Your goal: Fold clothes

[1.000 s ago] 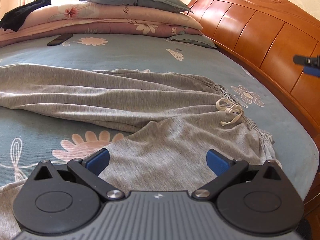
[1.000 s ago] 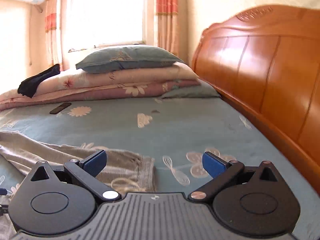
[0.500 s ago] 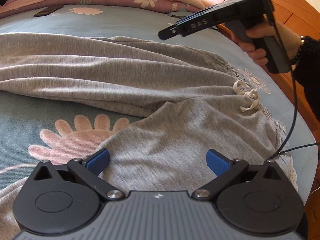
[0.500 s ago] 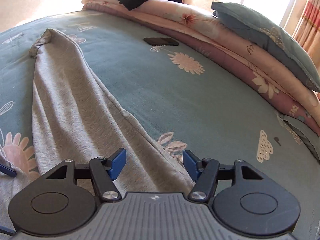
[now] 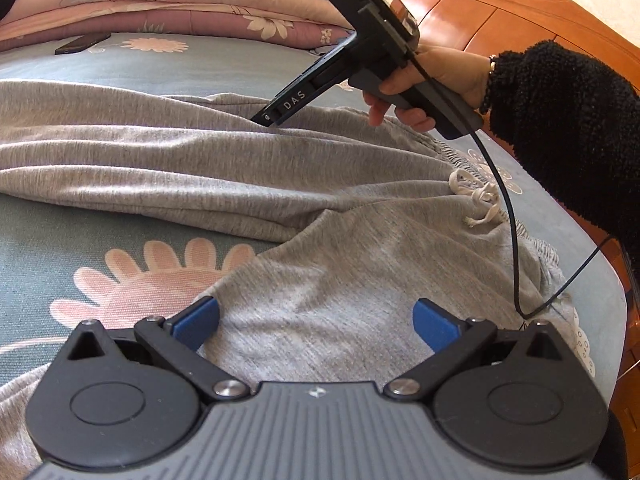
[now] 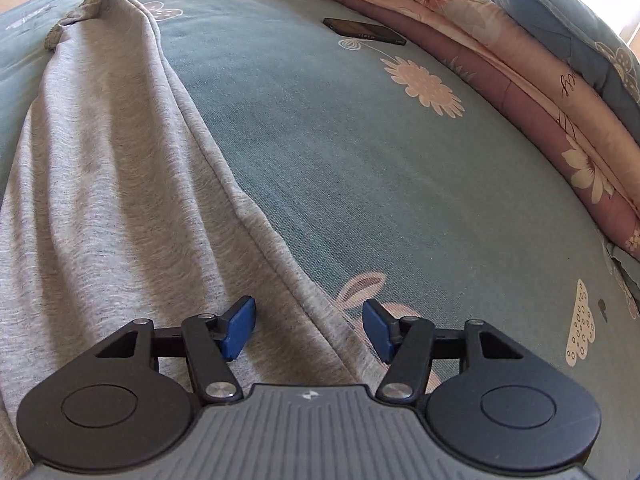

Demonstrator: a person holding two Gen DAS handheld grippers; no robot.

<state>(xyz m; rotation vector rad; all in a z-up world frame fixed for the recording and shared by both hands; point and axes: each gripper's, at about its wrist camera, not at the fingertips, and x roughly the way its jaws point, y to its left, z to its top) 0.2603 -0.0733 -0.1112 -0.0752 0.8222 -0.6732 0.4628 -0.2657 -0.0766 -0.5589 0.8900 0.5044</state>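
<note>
Lying unfolded and rumpled along the bed (image 6: 360, 168), waistband at the headboard-side edge, the grey trousers (image 5: 248, 168) showed no fold made, the left tongs (image 5: 316, 322) spread wide over one leg, the right tongs (image 6: 310, 326) half-apart, just closing astride the other leg's edge, gripping nothing.

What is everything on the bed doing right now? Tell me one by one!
Grey trousers: spread out, wrinkled, not folded.
Drawstring: tied in a knot.
Left tongs: open over the trousers.
Right tongs: half open, just been closing, astride the trouser edge.
Phone: lying flat, screen dark.
Quilts: folded and stacked.
</note>
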